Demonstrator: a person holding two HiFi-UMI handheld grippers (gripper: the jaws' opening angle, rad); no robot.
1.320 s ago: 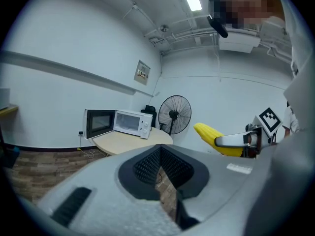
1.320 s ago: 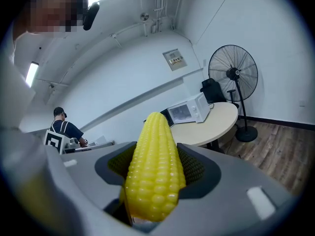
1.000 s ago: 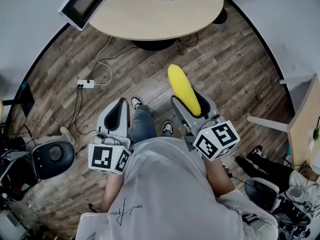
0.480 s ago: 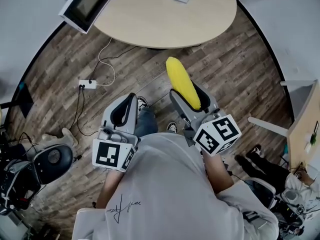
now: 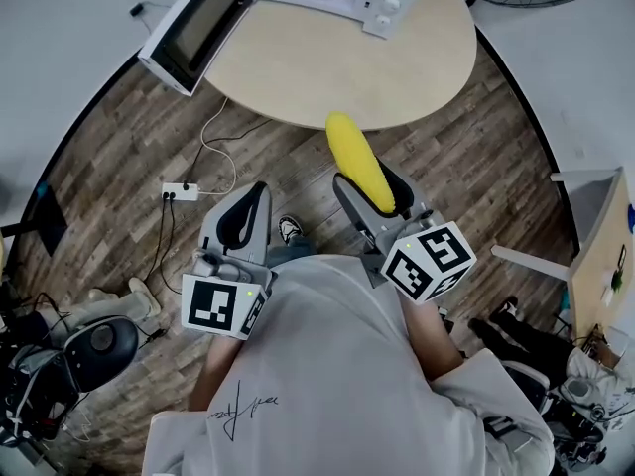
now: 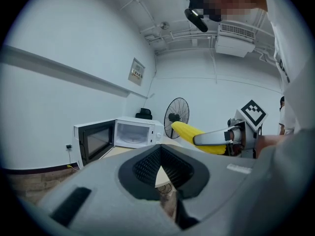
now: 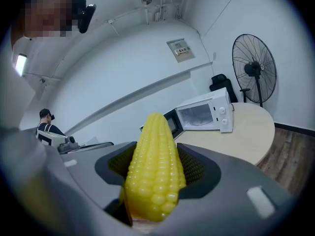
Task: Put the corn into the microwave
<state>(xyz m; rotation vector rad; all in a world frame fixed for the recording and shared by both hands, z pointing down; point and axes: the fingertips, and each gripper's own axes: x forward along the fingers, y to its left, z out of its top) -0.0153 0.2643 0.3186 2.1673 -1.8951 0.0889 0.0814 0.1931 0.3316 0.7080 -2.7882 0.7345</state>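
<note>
Surface (image 5: 397, 77) lay ahead | microwave (image 5: 382, 3) stood open, far-left of right tool (image 5: 369, 181) | corn (image 5: 357, 162) clamped lengthwise, tip pointing far

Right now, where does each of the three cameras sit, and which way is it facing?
Head view: on the person's head, facing steeply down at floor, table and open microwave; shows their shirt, the left gripper, and the right gripper holding the corn.
Left gripper view: on the left gripper, facing along its closed jaws toward the microwave; the right gripper shows too.
Right gripper view: on the right gripper, facing past the corn toward the microwave and fan.
Shared: all three show microwave and table.
</note>
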